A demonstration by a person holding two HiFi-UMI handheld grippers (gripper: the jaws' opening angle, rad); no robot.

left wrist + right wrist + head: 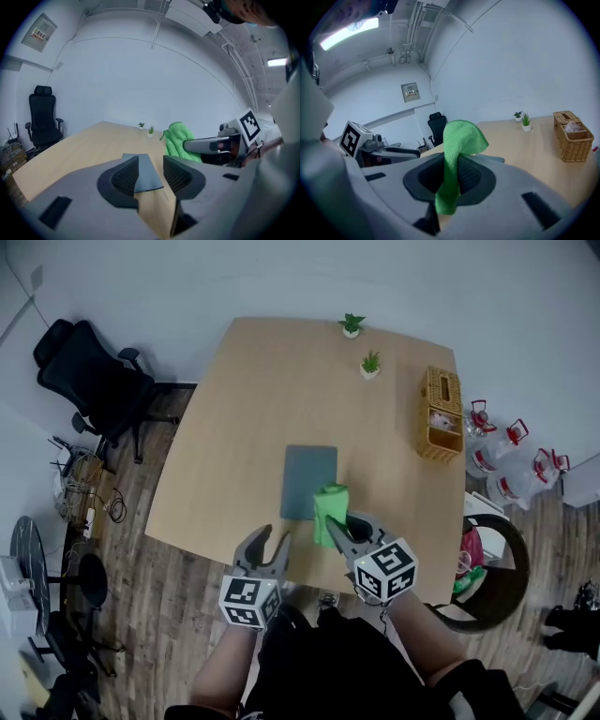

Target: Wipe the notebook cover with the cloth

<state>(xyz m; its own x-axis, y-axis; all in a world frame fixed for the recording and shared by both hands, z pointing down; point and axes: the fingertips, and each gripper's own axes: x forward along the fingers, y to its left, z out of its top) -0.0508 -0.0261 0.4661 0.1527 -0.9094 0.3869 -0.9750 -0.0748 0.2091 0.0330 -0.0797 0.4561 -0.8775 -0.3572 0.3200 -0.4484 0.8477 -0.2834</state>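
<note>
A grey-blue notebook (pixel 309 482) lies flat on the wooden table (pixel 234 418), near its front edge. My right gripper (pixel 343 527) hovers over the notebook's near right corner, shut on a green cloth (pixel 329 508) that sticks up between its pads and hangs below them (pixel 459 138). My left gripper (pixel 268 555) is off the table's front edge, left of the notebook, and stands open with nothing between its fingers. In the left gripper view the notebook (pixel 146 174) shows through the gap of the jaws, with the cloth (pixel 180 140) to the right.
A wicker basket (pixel 440 413) stands at the table's right edge. Two small potted plants (pixel 352 325) (pixel 370 365) sit at the far side. A black office chair (pixel 94 381) is left of the table, and water jugs (pixel 511 451) stand on the floor at right.
</note>
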